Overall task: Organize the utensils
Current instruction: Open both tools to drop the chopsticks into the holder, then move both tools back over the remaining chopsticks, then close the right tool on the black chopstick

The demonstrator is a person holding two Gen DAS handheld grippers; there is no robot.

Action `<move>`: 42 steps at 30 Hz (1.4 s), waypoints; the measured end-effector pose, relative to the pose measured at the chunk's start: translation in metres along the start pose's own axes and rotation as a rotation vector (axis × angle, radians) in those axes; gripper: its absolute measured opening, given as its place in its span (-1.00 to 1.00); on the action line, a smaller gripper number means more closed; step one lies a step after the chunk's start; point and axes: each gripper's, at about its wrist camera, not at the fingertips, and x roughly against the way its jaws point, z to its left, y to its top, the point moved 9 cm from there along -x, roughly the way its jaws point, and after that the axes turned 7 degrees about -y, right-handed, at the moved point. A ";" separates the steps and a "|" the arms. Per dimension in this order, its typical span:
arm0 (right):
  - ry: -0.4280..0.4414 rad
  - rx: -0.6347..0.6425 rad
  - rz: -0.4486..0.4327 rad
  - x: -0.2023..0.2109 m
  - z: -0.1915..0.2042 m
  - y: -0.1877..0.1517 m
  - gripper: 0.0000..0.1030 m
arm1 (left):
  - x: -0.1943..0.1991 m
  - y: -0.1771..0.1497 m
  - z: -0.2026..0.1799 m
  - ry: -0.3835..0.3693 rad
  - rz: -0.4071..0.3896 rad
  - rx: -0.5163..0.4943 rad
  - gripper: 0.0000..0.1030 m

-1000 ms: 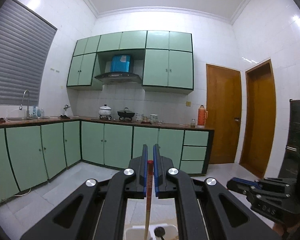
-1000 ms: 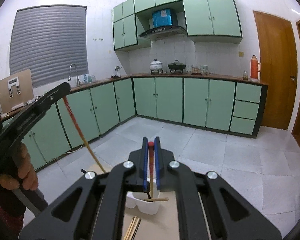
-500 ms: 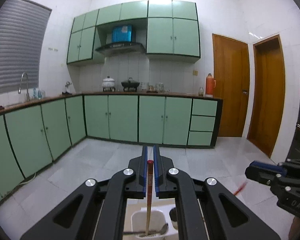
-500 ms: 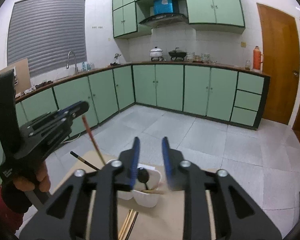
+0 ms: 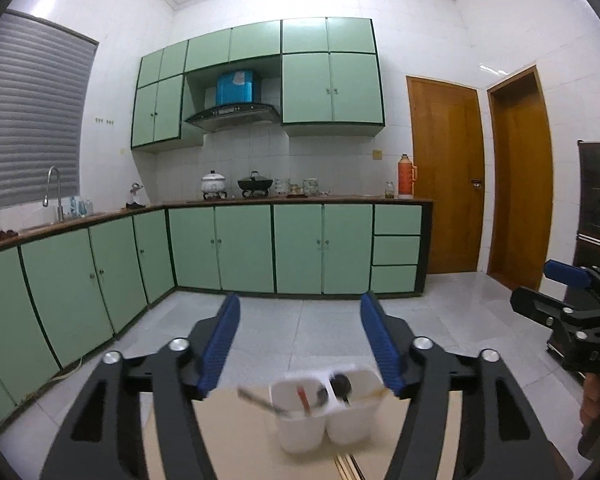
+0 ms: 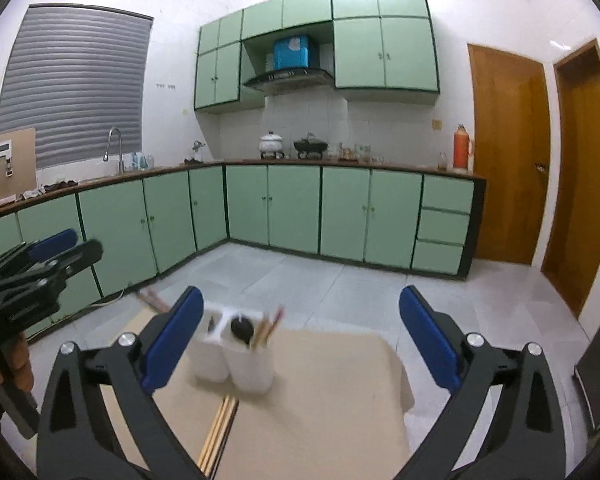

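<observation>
both the left gripper [image 5: 300, 344] and right gripper [image 6: 300, 336] hover level above the desk [image 6: 320, 420] with fingers spread wide and empty, the white utensil holder [image 6: 232, 360] standing just below them.

both wrist views share the utensil holder [image 5: 324, 412].

Bright, even light with glare on the wall tiles [image 5: 496, 68]. Fisheye bending and dark vignette at the edges. The holder [image 6: 232, 356] between the tongs is blurred.

White two-cup holder [image 6: 236, 360] — chopsticks [image 6: 266, 326], spoons [image 6: 241, 327] upright inside
</observation>
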 end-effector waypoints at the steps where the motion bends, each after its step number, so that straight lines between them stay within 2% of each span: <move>1: 0.003 -0.009 0.022 0.002 0.000 -0.012 0.86 | 0.009 -0.012 -0.003 -0.002 0.012 0.009 0.24; 3: 0.011 -0.030 0.084 0.006 0.002 -0.050 0.86 | 0.021 -0.035 -0.007 -0.003 0.046 0.022 0.26; 9: 0.001 -0.051 0.231 0.016 0.021 -0.149 0.86 | 0.043 -0.128 -0.015 0.000 0.232 0.088 0.27; 13: 0.007 -0.048 0.264 0.024 0.038 -0.192 0.85 | 0.052 -0.190 -0.021 0.007 0.363 0.113 0.27; 15: 0.005 -0.036 0.269 0.028 0.047 -0.209 0.85 | 0.057 -0.213 -0.023 0.013 0.402 0.112 0.27; 16: 0.000 -0.023 0.267 0.029 0.050 -0.213 0.80 | 0.061 -0.226 -0.024 0.020 0.417 0.103 0.27; 17: -0.006 -0.003 0.266 0.030 0.054 -0.218 0.63 | 0.064 -0.237 -0.024 0.032 0.429 0.093 0.26; 19: -0.003 0.024 0.282 0.028 0.059 -0.222 0.46 | 0.068 -0.252 -0.021 0.044 0.442 0.099 0.24; 21: 0.016 0.023 0.304 0.028 0.067 -0.230 0.38 | 0.072 -0.267 -0.017 0.059 0.453 0.118 0.21; 26: 0.066 0.034 0.361 0.023 0.085 -0.243 -0.14 | 0.074 -0.281 -0.013 0.080 0.465 0.142 0.12; 29: 0.090 0.056 0.392 0.021 0.098 -0.250 -0.34 | 0.075 -0.283 -0.011 0.087 0.468 0.145 0.08; 35: 0.118 0.090 0.432 0.017 0.110 -0.260 -0.56 | 0.076 -0.285 -0.003 0.098 0.473 0.162 0.08; 40: 0.115 0.108 0.434 0.017 0.111 -0.262 -0.58 | 0.075 -0.289 -0.002 0.095 0.480 0.163 0.08; 42: 0.087 0.113 0.425 0.017 0.104 -0.260 -0.59 | 0.075 -0.290 -0.002 0.092 0.481 0.165 0.08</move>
